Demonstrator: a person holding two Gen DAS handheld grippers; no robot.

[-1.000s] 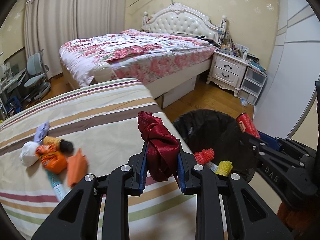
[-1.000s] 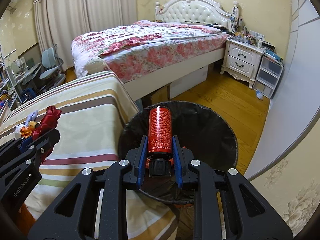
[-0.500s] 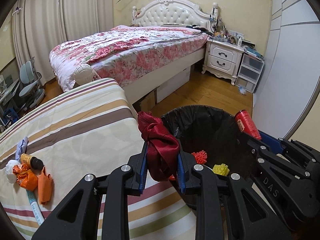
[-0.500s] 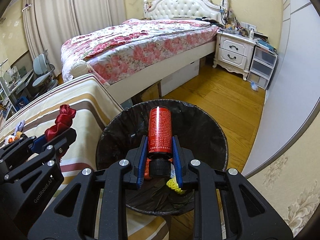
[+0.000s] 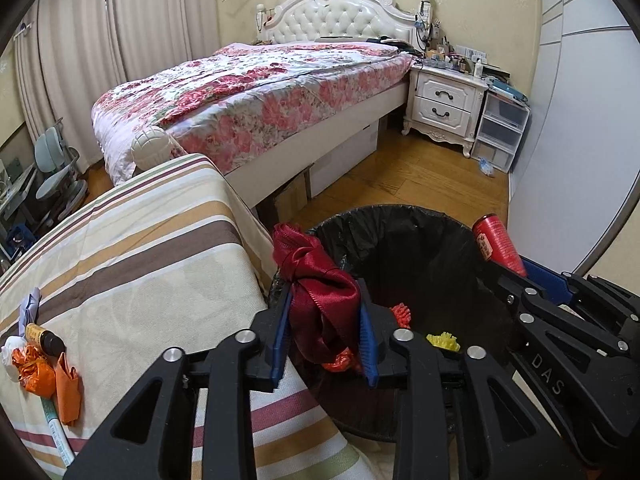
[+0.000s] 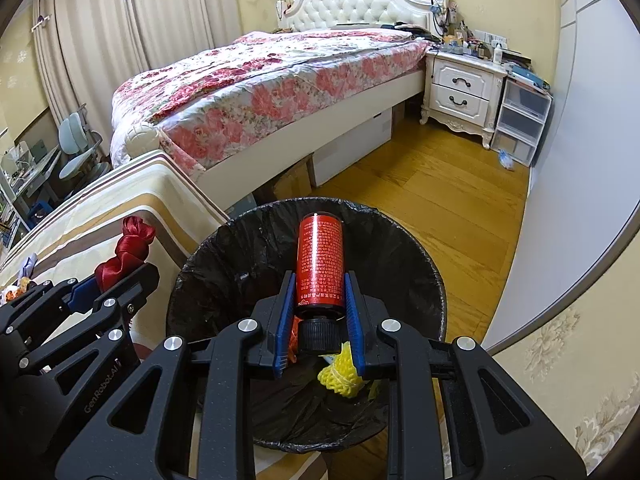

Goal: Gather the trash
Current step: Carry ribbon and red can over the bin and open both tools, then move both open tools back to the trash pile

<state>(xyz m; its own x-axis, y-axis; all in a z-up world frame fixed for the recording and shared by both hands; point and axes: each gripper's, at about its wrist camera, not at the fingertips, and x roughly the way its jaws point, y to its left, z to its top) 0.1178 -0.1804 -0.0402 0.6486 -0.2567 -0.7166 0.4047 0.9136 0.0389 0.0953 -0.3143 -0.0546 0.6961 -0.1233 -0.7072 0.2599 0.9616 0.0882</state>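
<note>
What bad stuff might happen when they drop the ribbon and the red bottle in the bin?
The red ribbon hangs over the bin's rim beside the striped cloth, so it may snag or land outside as the left gripper has just been opening. The red bottle in the right gripper looks centred; it might bounce.

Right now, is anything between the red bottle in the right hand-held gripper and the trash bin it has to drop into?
Nothing visible. The red bottle hangs over the open black-lined trash bin; below it lie only yellow and orange scraps.
</note>
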